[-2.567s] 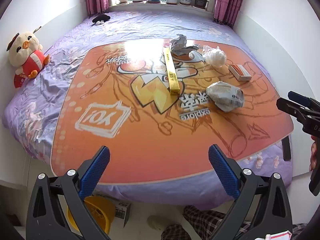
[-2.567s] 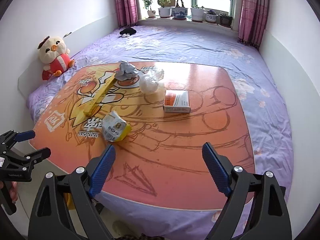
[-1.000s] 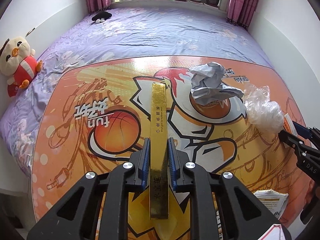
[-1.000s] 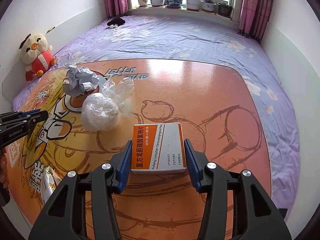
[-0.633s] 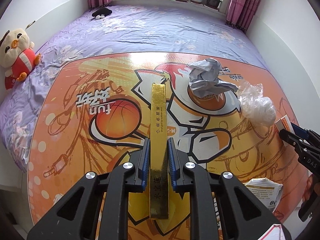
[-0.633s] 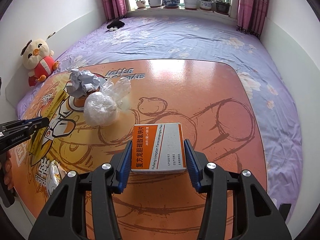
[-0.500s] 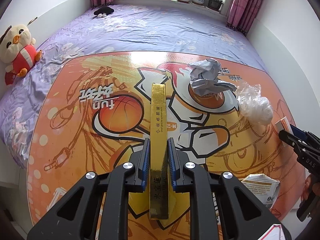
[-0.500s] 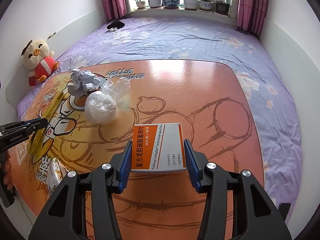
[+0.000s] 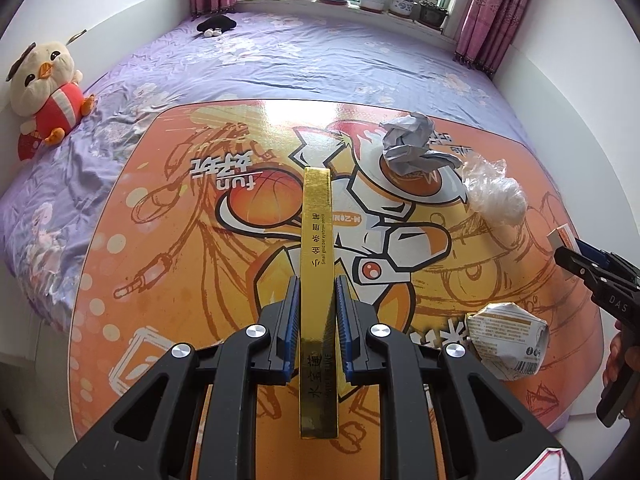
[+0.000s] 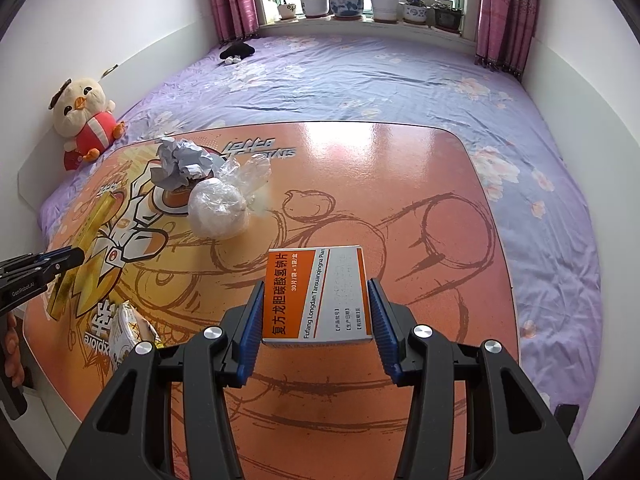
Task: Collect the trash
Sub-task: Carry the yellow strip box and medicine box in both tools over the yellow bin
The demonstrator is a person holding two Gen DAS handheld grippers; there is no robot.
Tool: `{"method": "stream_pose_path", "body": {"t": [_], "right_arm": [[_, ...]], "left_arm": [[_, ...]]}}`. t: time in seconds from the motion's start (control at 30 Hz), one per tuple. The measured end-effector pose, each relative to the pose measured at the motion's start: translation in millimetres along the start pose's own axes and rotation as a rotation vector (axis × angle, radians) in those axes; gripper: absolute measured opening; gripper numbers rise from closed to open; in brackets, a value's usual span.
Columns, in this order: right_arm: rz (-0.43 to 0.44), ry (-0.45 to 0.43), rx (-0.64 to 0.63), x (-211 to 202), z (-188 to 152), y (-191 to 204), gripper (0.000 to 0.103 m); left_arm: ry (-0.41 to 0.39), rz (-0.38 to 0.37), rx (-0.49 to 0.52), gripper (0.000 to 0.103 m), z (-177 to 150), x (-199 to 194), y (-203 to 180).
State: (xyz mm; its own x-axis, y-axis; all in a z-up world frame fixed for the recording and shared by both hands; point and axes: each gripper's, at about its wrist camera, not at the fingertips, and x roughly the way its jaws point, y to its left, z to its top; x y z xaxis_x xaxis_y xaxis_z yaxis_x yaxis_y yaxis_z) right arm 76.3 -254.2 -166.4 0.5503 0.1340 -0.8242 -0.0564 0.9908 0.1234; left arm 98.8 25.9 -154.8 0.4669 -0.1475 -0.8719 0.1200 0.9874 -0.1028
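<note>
left hand-held gripper clamped on gold eyebrow-pencil box, above desk | right hand-held gripper gripping medicine box, near desk's right half | risk: long box, gripped off-centre, may pivot or slip; crumpled paper, plastic bag, wrapper remain on desk

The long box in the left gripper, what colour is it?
Shiny gold long box, clearest in the left wrist view.

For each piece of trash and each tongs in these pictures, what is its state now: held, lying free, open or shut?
Left tongs: shut on the long gold box.
Long gold box: gripped along its sides.
Right tongs: shut on the orange-and-grey medicine box.
Orange-and-grey medicine box: gripped.
Crumpled grey paper ball: lying free.
Clear plastic bag: lying free.
Crushed printed paper packet: lying free.
</note>
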Motion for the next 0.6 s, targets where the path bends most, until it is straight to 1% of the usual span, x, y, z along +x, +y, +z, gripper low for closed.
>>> {"method": "stream_pose_path", "body": {"t": [0.27, 0.6], "right_arm": [[0.025, -0.026, -0.029, -20.7, -4.1, 14.7, 0.051], [0.06, -0.046, -0.079, -49.0, -20.8, 39.1, 0.051]], "left_arm": [[-0.024, 0.003, -0.019, 0.018, -18.4, -24.4, 6.8], [-0.063, 0.013, -0.053, 0.018, -48.0, -61.6, 20.9]]}}
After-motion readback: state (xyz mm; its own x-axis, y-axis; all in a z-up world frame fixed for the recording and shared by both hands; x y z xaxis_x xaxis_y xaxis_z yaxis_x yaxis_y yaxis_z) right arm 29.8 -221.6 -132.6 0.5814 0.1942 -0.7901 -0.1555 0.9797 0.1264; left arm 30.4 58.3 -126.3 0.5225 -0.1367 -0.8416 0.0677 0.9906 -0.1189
